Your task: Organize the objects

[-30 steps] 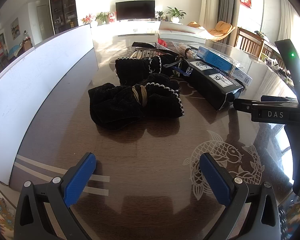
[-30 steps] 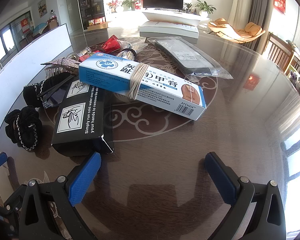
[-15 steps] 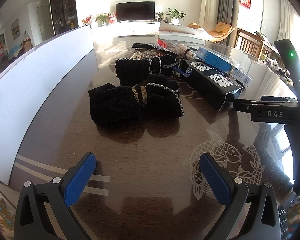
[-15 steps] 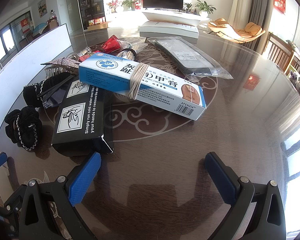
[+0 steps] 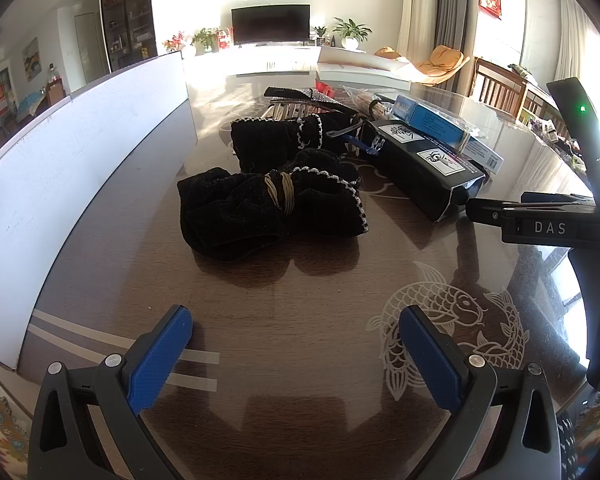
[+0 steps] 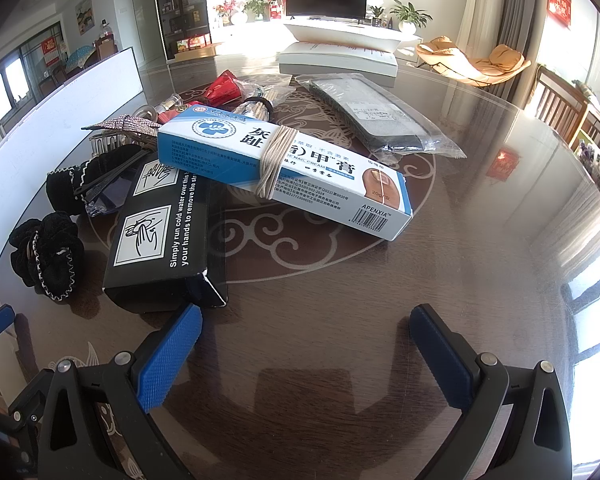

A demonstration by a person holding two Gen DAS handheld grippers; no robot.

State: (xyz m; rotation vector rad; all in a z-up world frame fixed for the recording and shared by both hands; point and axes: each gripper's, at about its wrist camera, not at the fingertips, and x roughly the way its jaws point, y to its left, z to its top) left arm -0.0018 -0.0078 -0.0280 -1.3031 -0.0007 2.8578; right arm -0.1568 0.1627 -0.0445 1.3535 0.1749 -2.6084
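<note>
Presently both tools spread wide, gripping nothing: left gripper [image 5: 296, 344] low centre over bare glossy table [image 5: 300, 360], right gripper [image 6: 306, 344] likewise at bottom of frame. Black cloth bundle [image 5: 272, 210] tied with cord at frame centre; black box [image 6: 160, 236] centre-left, blue-white cream box [image 6: 284, 170] leaning across its far end, bagged grey item [image 6: 372, 116] upper centre.

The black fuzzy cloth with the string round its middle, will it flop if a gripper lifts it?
Probably yes. The black cloth bundle looks soft and crumpled, so its ends would likely droop. The tan string cinches its middle, so it should stay bunched together. It looks light and unlikely to roll or slip.
</note>
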